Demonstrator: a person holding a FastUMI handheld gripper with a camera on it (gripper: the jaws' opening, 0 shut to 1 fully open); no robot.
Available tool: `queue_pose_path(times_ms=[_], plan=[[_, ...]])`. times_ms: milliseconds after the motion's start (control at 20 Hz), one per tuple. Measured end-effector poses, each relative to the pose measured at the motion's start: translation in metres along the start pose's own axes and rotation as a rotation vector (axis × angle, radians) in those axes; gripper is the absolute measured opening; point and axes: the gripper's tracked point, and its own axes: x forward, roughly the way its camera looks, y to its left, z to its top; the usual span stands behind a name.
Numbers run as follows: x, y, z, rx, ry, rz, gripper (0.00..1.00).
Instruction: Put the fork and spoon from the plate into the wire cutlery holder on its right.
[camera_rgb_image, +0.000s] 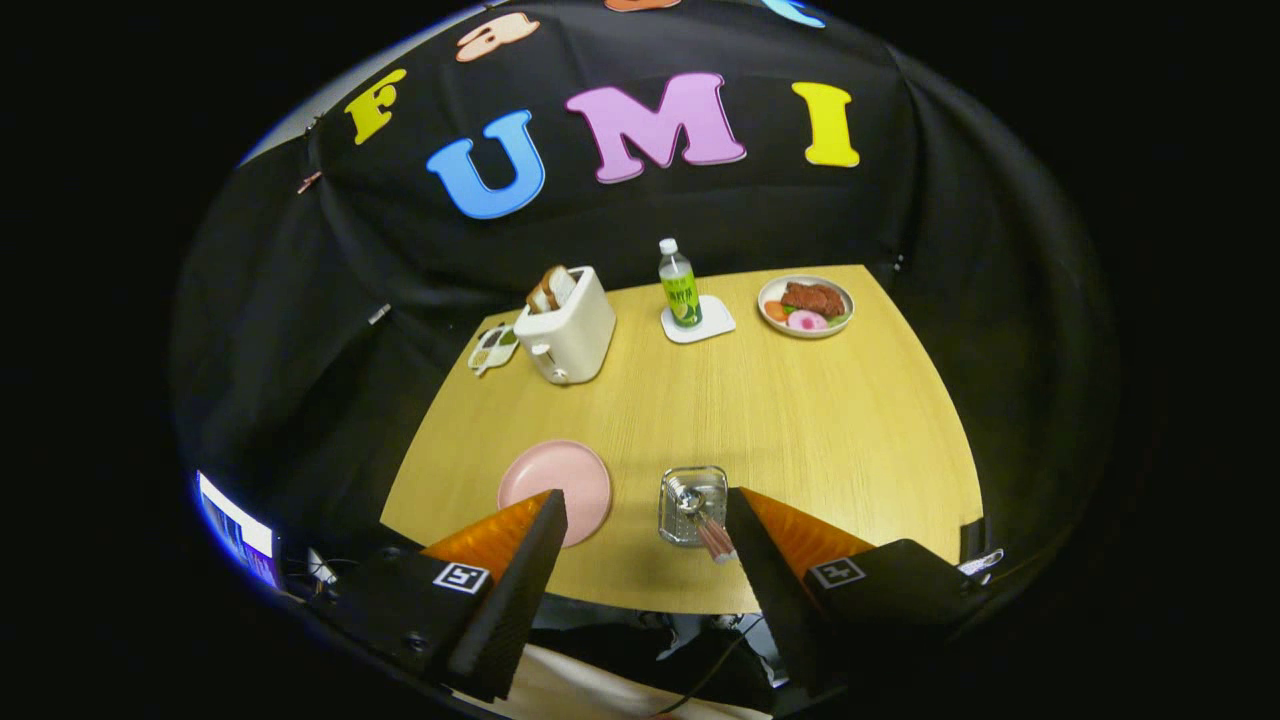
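Pink plate (556, 486) looks bare; no cutlery on it. The wire holder (692, 505) sits just to its right on the surface (800, 420), and a spoon (688, 497) shows inside it, bowl up, with pinkish handles (716, 538) sticking out toward the camera. Whether the fork is among them is hard to tell, too small. My read: both pieces are probably in already, task at or near its end.

Step in hand, as a judgement: back off cleanly. Lift straight away from the holder, don't clip the sticking-out handles with the right finger, since the holder is light and could tip or slide. If the fork turns out not to be in, look for it around the plate before leaving.

Gripper (640, 555): fingers spread wide, nothing between them, holding nothing. Left finger overlaps the plate's near rim in view, right finger sits just beside the handles; contact with either can't be told, it looks raised above the surface.

Beyond: toaster (566, 325) with bread, bottle (679, 283) on a coaster, food plate (806, 306), well apart from the work.
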Motion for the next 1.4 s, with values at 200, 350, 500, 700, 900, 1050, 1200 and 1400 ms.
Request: queue_pose_path(times_ms=[200, 350, 500, 700, 900, 1050, 1200, 1400], plan=[[-0.020, 0.002, 0.040, -0.048, -0.198, -0.054, 0.99], [-0.027, 0.014, 0.063, -0.037, -0.303, -0.049, 0.99], [-0.031, 0.015, 0.085, -0.055, -0.395, -0.066, 0.99], [-0.038, 0.020, 0.111, -0.078, -0.497, -0.096, 0.99], [-0.044, 0.017, 0.136, -0.124, -0.570, -0.134, 0.99], [-0.047, 0.018, 0.148, -0.136, -0.597, -0.140, 0.99], [-0.047, 0.018, 0.162, -0.153, -0.630, -0.146, 0.99], [-0.044, 0.020, 0.175, -0.177, -0.650, -0.148, 0.99]])
